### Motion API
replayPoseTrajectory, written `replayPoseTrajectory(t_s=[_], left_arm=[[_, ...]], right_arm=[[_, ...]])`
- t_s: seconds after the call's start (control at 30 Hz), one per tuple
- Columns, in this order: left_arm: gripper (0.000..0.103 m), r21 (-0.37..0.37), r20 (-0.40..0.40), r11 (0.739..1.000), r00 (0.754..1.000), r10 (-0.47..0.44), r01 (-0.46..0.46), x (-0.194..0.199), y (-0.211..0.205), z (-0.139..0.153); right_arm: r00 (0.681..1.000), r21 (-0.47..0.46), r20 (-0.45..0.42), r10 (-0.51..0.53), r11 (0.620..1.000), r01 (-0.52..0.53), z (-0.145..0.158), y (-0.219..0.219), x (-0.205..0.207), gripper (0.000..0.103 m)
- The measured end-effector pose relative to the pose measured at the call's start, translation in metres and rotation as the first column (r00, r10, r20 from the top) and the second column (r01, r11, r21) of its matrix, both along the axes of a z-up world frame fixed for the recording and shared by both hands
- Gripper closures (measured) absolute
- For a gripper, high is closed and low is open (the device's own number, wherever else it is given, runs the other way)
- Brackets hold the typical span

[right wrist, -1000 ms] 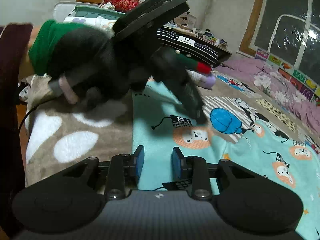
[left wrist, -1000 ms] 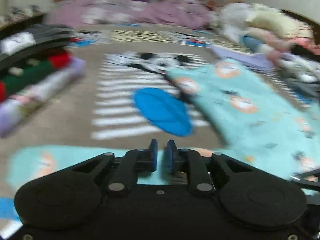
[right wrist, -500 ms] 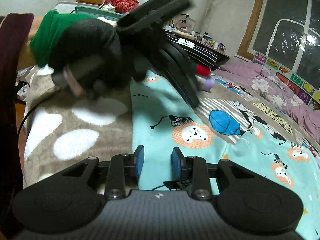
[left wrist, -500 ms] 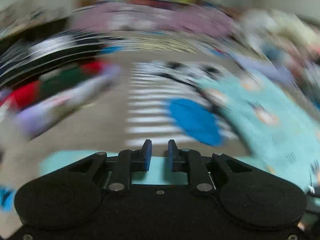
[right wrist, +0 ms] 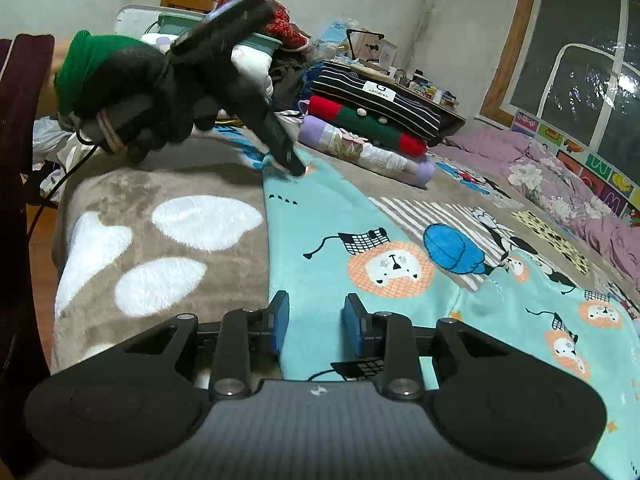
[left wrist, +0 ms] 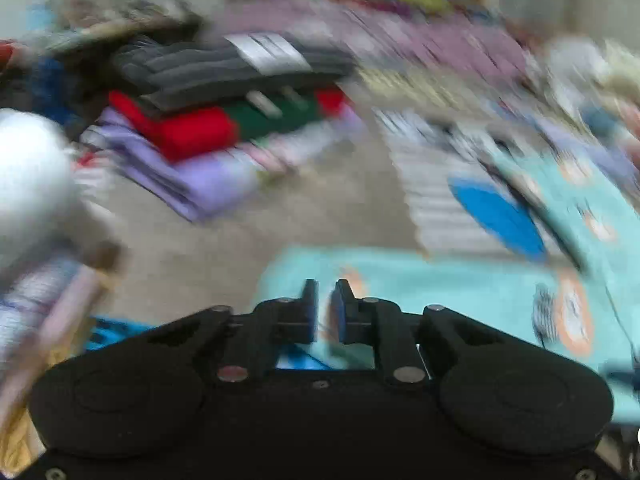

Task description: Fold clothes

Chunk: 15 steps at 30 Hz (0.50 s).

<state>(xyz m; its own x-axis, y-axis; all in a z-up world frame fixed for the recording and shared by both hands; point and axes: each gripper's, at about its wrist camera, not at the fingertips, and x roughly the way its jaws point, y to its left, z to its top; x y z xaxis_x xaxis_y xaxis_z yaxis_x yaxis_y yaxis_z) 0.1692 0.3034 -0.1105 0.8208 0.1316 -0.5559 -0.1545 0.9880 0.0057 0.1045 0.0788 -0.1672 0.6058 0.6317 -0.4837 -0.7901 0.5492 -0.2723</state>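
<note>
A plush taupe bed blanket (right wrist: 168, 176) lies under both tools. The fleecy turquoise lion-print garment (right wrist: 340, 216) spreads flat ahead of the right tool (right wrist: 314, 324), which straddles its near edge, jaws spread. The left tool (right wrist: 294, 168), nearly pressed together, meets its far corner; whether it pinches is unclear.

White label (right wrist: 378, 91) on dark striped folded garment (right wrist: 376, 106) atop clothes pile: large "G", small word under it, seems "children". Coloured letter tiles (right wrist: 600, 166) under window: "M" readable, others unclear. Left wrist view blurred, no text readable.
</note>
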Motion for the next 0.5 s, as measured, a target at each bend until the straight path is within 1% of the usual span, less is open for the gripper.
replayPoseTrajectory(t_s=[0.03, 0.1, 0.13, 0.17, 0.2, 0.23, 0.3, 0.33, 0.4, 0.43, 0.5], left_arm=[[0.090, -0.031, 0.023, 0.999, 1.000, -0.021, 0.022, -0.004, 0.001, 0.003], [0.089, -0.129, 0.061, 0.983, 0.991, -0.123, 0.130, -0.009, 0.000, 0.004], [0.083, -0.119, 0.024, 0.984, 0.991, -0.128, 0.130, -0.005, -0.004, -0.002], [0.068, -0.086, -0.032, 0.991, 0.994, -0.108, 0.105, 0.002, -0.009, -0.009], [0.069, -0.051, -0.087, 0.995, 0.993, -0.086, 0.082, 0.008, -0.013, -0.016], [0.074, -0.041, -0.093, 0.998, 0.994, -0.057, 0.053, 0.011, -0.016, -0.016], [0.074, -0.045, -0.062, 0.999, 0.998, 0.006, -0.009, 0.013, -0.021, -0.009], [0.072, -0.046, -0.036, 0.999, 0.999, -0.007, 0.005, 0.012, -0.028, -0.001], [0.056, -0.044, 0.024, 0.996, 0.997, -0.073, 0.074, 0.011, -0.048, 0.017], [0.047, -0.033, 0.060, 0.994, 0.993, -0.102, 0.104, 0.008, -0.059, 0.025], [0.047, -0.019, 0.104, 0.987, 0.982, -0.158, 0.161, 0.008, -0.081, 0.033]], right_arm=[[1.000, 0.001, 0.000, 0.001, 1.000, -0.001, 0.000, -0.001, 0.000, 0.071], [1.000, 0.008, -0.010, 0.004, 1.000, -0.003, 0.000, -0.002, 0.001, 0.071], [1.000, 0.012, -0.016, 0.005, 1.000, -0.005, 0.000, -0.003, 0.002, 0.071], [1.000, 0.015, -0.021, 0.006, 1.000, -0.006, 0.000, -0.003, 0.003, 0.071], [1.000, 0.017, -0.025, 0.008, 1.000, -0.007, 0.001, -0.004, 0.003, 0.071], [0.999, 0.017, -0.030, 0.011, 1.000, -0.011, 0.001, -0.004, 0.003, 0.071], [0.999, 0.016, -0.040, 0.019, 1.000, -0.019, 0.002, -0.005, 0.004, 0.071], [0.999, 0.016, -0.046, 0.023, 1.000, -0.022, 0.003, -0.005, 0.004, 0.071], [0.996, 0.020, -0.082, 0.020, 1.000, -0.019, 0.008, -0.007, 0.009, 0.072], [0.996, 0.025, -0.090, 0.003, 1.000, -0.001, 0.013, -0.010, 0.010, 0.072], [0.994, 0.097, -0.103, -0.031, 0.994, 0.041, 0.023, -0.025, 0.006, 0.072]])
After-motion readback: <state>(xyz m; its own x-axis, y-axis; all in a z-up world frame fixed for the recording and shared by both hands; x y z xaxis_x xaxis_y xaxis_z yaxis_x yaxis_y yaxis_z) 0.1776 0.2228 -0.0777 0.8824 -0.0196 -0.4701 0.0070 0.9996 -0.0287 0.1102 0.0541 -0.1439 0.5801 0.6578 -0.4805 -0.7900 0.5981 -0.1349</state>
